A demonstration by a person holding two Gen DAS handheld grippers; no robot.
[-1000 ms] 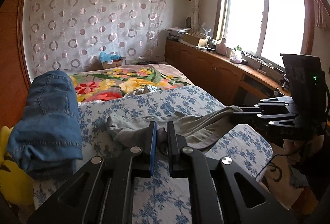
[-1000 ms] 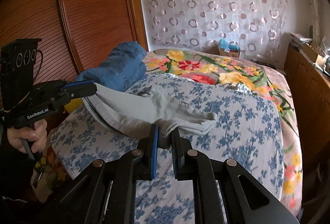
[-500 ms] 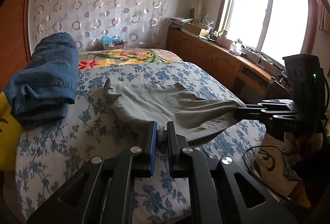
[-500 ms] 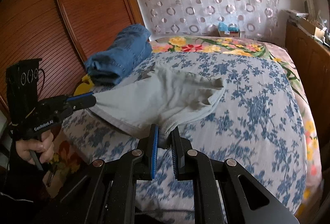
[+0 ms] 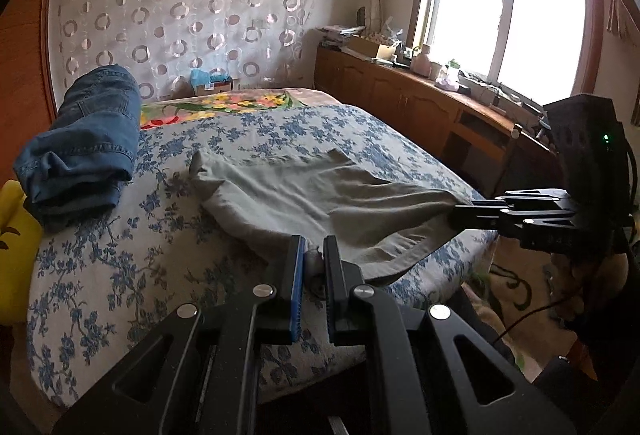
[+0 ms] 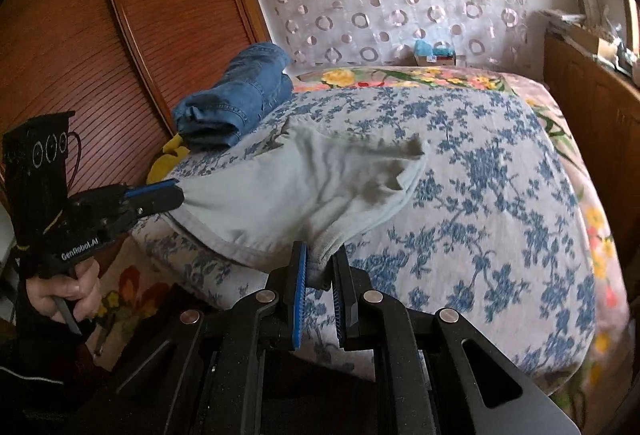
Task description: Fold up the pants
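Note:
Grey pants (image 5: 304,203) lie partly spread on the blue-flowered bed, their near edge lifted and stretched between both grippers; they also show in the right wrist view (image 6: 304,187). My left gripper (image 5: 312,259) is shut on one corner of the near edge. My right gripper (image 6: 320,263) is shut on the other corner. Each gripper shows in the other's view: the right one (image 5: 460,215) at the bed's right edge, the left one (image 6: 176,195) at the bed's left edge. The far part of the pants rests rumpled on the bed.
Folded blue jeans (image 5: 84,143) lie at the bed's far left by a yellow cushion (image 5: 16,227). The blue-flowered bedspread (image 6: 500,215) covers the bed. A wooden wardrobe (image 6: 100,47) stands on the left, a cluttered wooden cabinet (image 5: 420,103) under the window on the right.
Both grippers have pulled back toward the foot of the bed with the pants. The pants have slid along and spread out flatter and wider.

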